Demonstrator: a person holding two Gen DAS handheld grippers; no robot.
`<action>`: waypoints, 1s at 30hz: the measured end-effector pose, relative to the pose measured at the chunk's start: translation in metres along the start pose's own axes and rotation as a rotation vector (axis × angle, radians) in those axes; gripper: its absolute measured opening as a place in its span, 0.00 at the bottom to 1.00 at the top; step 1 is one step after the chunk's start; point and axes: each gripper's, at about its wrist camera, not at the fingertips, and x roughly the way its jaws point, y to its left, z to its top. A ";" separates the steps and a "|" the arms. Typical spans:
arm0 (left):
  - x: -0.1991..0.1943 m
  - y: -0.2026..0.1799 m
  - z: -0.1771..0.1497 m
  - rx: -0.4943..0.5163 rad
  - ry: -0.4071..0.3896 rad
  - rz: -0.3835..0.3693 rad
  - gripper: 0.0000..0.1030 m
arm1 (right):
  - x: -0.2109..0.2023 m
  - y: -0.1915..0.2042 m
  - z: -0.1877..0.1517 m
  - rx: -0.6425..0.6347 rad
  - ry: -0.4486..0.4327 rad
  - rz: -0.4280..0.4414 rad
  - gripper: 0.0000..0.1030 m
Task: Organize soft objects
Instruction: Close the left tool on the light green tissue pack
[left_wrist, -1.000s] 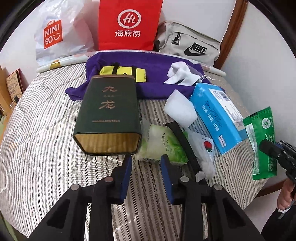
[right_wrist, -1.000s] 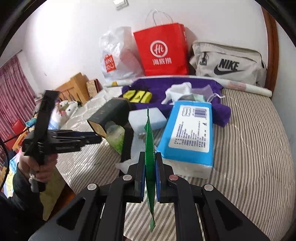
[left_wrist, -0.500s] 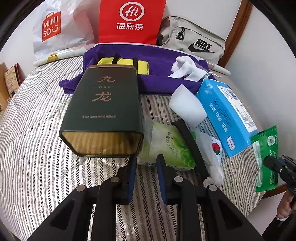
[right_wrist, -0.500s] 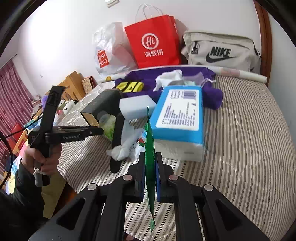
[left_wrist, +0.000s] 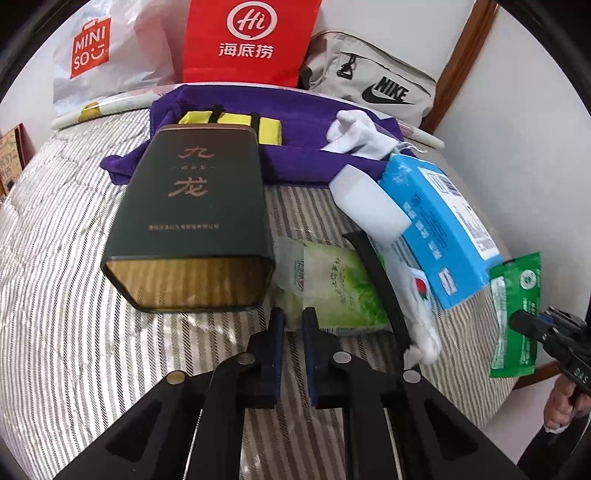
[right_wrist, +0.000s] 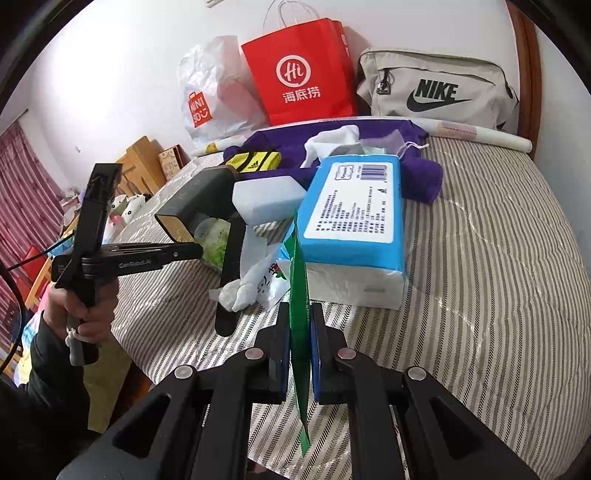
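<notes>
Green sachet (right_wrist: 298, 295) hangs edge-on in the clamped right gripper (right_wrist: 299, 321).

Black plastic grippers, blue-padded fingers (left_wrist: 276, 334), silver screws, white "GenRobot.AI" lettering; bare-skinned hand (right_wrist: 86, 314), dark sleeve.

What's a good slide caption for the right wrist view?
Right gripper holds a green sachet edge-on above the striped bed, blue tissue pack ahead.

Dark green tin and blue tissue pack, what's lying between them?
Left wrist view: between the dark green tin and blue tissue pack lie a pale green packet, black strap and white sponge.
</notes>
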 end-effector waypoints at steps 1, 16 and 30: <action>-0.001 -0.001 -0.002 0.006 0.000 0.000 0.09 | -0.001 -0.001 0.000 0.004 0.000 0.000 0.09; -0.043 0.031 -0.050 -0.077 0.007 0.073 0.08 | -0.005 -0.002 -0.010 0.006 0.009 -0.007 0.09; -0.021 -0.009 -0.040 0.055 0.007 0.147 0.62 | 0.001 -0.005 -0.014 0.014 0.032 0.006 0.11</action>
